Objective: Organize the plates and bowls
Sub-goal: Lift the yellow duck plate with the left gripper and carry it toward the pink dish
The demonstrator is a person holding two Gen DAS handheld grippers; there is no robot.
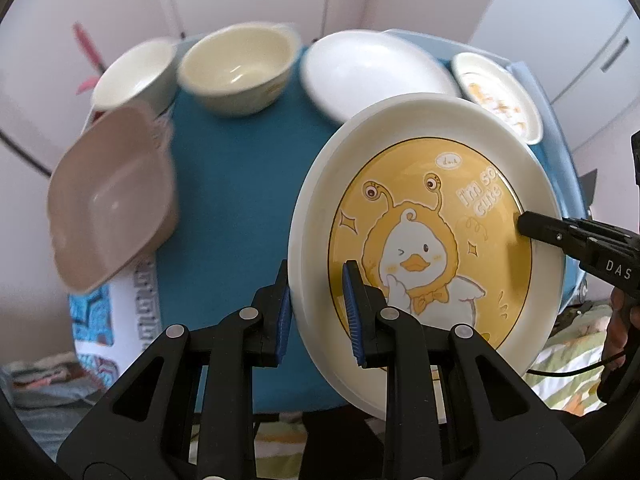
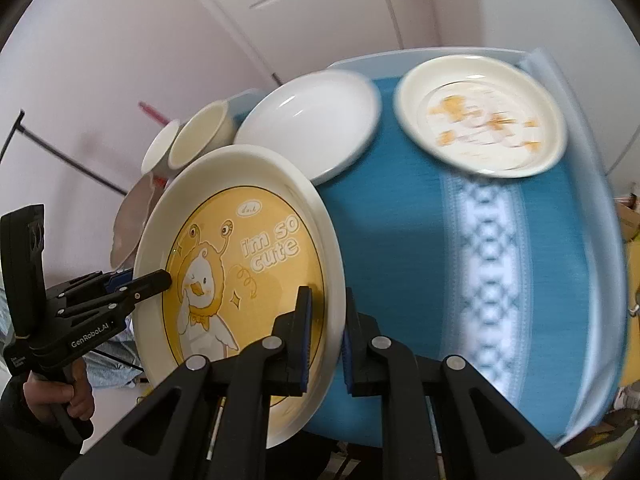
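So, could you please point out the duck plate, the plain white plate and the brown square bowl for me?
duck plate [image 1: 430,240]: left wrist view, on the yellow printed centre.
plain white plate [image 2: 312,124]: right wrist view, on its bare white well.
brown square bowl [image 1: 108,204]: left wrist view, on its inner bottom.

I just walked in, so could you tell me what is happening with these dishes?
A person is holding the yellow duck plate tilted above the blue table, with the left gripper and right gripper clamped on opposite rims. Two bowls, a white plate, a patterned plate and a brown dish wait on the table.
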